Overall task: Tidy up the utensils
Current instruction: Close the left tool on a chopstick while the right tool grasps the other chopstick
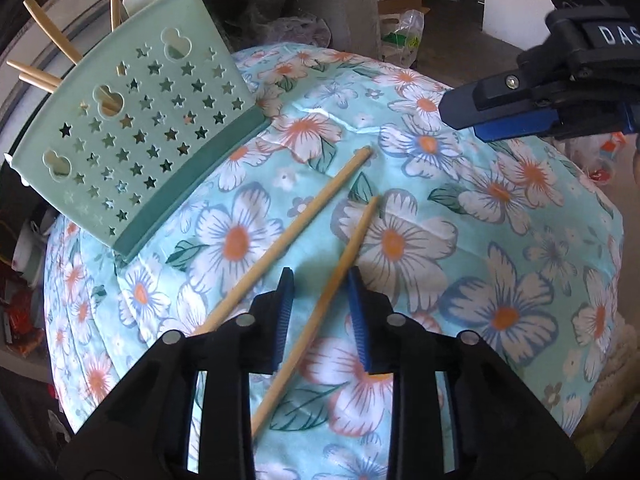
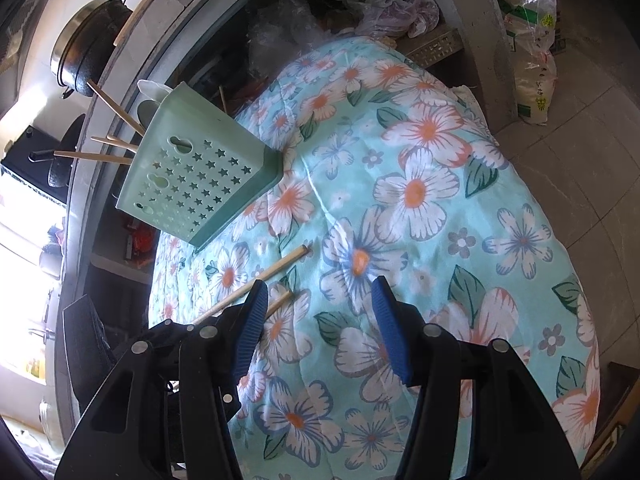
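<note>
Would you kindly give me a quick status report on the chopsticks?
Left gripper open around one chopstick, not clamped. Right gripper open, empty. Second chopstick on the cloth. Green holder unobstructed.

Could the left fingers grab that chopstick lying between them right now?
Probably yes. The chopstick lies on the cloth between the open left fingers, with nothing over it. The second chopstick lies apart, left of it, and the right gripper hangs well clear.

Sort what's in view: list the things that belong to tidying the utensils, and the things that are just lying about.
For the job:
- two loose chopsticks on the cloth, one and the other, the second lying between the left tongs
- green star-holed utensil holder, chopsticks already inside

Just lying about:
- floral cloth
- black pot
- plastic bags
</note>
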`<action>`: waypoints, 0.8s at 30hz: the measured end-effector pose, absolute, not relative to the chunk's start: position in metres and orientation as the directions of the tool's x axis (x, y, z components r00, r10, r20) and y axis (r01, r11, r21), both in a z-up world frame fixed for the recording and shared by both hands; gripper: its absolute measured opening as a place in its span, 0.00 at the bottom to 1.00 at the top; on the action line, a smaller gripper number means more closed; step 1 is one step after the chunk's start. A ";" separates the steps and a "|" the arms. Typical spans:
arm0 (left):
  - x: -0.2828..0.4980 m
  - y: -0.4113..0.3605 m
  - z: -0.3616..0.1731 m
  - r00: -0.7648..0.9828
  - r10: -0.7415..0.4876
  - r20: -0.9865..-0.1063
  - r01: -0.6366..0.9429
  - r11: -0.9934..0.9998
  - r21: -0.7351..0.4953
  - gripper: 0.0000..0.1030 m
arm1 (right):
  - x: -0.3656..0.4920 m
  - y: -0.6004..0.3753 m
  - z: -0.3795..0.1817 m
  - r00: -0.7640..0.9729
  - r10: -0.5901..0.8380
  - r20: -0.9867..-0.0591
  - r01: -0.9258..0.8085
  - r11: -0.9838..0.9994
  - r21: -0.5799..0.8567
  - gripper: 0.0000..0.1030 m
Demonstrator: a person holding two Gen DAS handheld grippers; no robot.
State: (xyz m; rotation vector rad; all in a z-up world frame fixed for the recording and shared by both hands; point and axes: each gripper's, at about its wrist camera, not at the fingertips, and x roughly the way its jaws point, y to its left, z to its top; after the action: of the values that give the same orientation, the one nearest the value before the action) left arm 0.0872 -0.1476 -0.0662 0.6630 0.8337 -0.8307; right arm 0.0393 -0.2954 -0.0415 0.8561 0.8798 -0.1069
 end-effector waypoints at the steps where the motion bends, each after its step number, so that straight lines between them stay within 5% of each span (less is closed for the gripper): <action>1: 0.088 -0.148 -0.066 0.406 -0.362 -0.839 0.836 0.517 0.181 0.23 | 0.040 -0.296 -0.043 0.653 0.253 -0.714 0.415 0.669 0.617 0.52; 24: 0.095 -0.154 -0.072 0.407 -0.352 -0.843 0.831 0.525 0.182 0.19 | 0.041 -0.297 -0.054 0.641 0.304 -0.704 0.418 0.631 0.653 0.52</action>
State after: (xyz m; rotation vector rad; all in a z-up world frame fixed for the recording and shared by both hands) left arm 0.0945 -0.1544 -0.0717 0.6621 0.8446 -0.8187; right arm 0.0415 -0.2971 -0.0540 0.9182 0.9056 -0.0760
